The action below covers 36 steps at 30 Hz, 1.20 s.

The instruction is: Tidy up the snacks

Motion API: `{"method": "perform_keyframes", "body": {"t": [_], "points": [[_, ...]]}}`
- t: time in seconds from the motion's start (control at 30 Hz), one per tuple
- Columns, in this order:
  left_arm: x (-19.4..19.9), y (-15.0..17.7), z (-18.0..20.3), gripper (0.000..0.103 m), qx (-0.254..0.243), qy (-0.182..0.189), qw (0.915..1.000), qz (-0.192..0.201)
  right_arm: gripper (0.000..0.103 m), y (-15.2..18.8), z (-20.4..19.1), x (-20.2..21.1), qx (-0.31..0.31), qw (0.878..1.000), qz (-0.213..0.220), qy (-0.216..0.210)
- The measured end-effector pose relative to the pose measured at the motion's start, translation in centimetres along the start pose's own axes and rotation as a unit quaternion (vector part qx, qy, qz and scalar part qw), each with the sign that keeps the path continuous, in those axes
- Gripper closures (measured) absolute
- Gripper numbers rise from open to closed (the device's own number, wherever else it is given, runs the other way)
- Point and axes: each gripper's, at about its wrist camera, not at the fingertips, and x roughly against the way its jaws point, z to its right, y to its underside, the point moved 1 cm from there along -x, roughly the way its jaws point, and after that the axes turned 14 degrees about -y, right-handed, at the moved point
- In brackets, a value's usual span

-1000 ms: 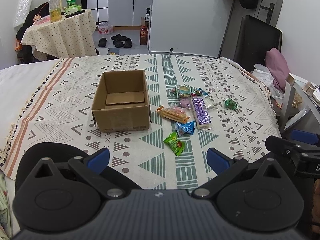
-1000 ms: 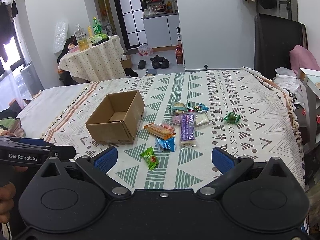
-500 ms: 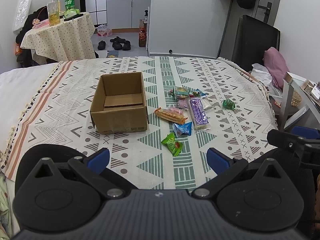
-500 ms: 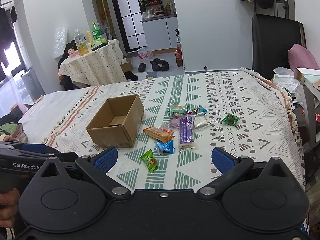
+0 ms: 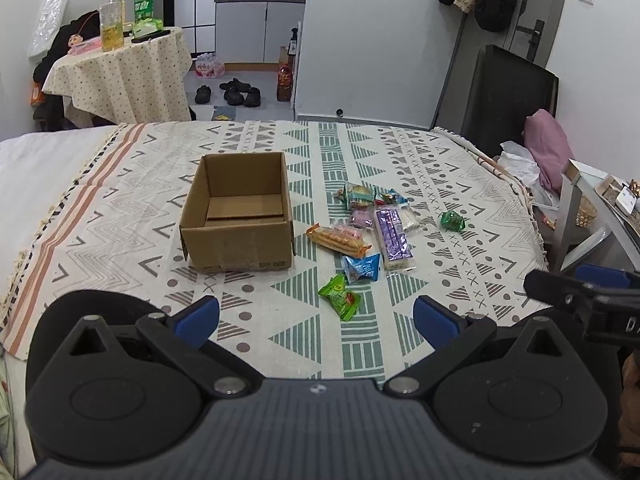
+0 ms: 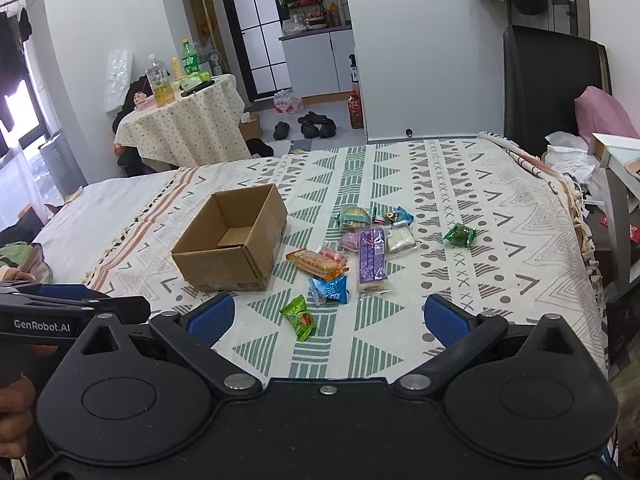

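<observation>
An open, empty cardboard box (image 5: 239, 216) (image 6: 236, 240) sits on the patterned bedspread (image 5: 120, 224). To its right lie several wrapped snacks: an orange biscuit pack (image 5: 338, 239) (image 6: 317, 263), a purple bar (image 5: 393, 237) (image 6: 372, 258), a blue packet (image 5: 362, 267) (image 6: 330, 290), a light green packet (image 5: 340, 297) (image 6: 299, 317) nearest me, and a dark green packet (image 5: 452, 221) (image 6: 460, 235) apart at the right. My left gripper (image 5: 316, 320) and right gripper (image 6: 328, 318) are both open and empty, held near the bed's front edge, short of the snacks.
A round table (image 5: 120, 76) with bottles stands far left. Shoes (image 5: 228, 94) lie on the floor beyond the bed. A black chair (image 5: 512, 100) and pink cushion (image 5: 548, 152) stand at the right. The right gripper shows in the left wrist view (image 5: 584, 300).
Both grippers have risen and drawn back slightly; the box and snacks sit a little lower in view. Nothing on the bed has moved.
</observation>
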Motion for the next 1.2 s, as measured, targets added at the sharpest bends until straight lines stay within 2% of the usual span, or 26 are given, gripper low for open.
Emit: {"method": "perform_keyframes", "body": {"t": [0.17, 0.5, 1.2], "points": [[-0.7, 0.0, -0.3, 0.000, 0.005, 0.006, 1.0000, -0.006, 0.001, -0.5, 0.1, 0.3, -0.006, 1.000, 0.008, -0.002], [-2.7, -0.2, 0.5, 0.000, 0.007, 0.007, 0.9998, -0.018, 0.001, -0.5, 1.8, -1.3, -0.020, 1.000, -0.004, 0.003], [-9.8, -1.0, 2.6, 0.003, 0.017, -0.002, 0.9982, -0.058, 0.001, -0.1, 6.6, -6.0, -0.063, 0.998, -0.024, -0.006]]}}
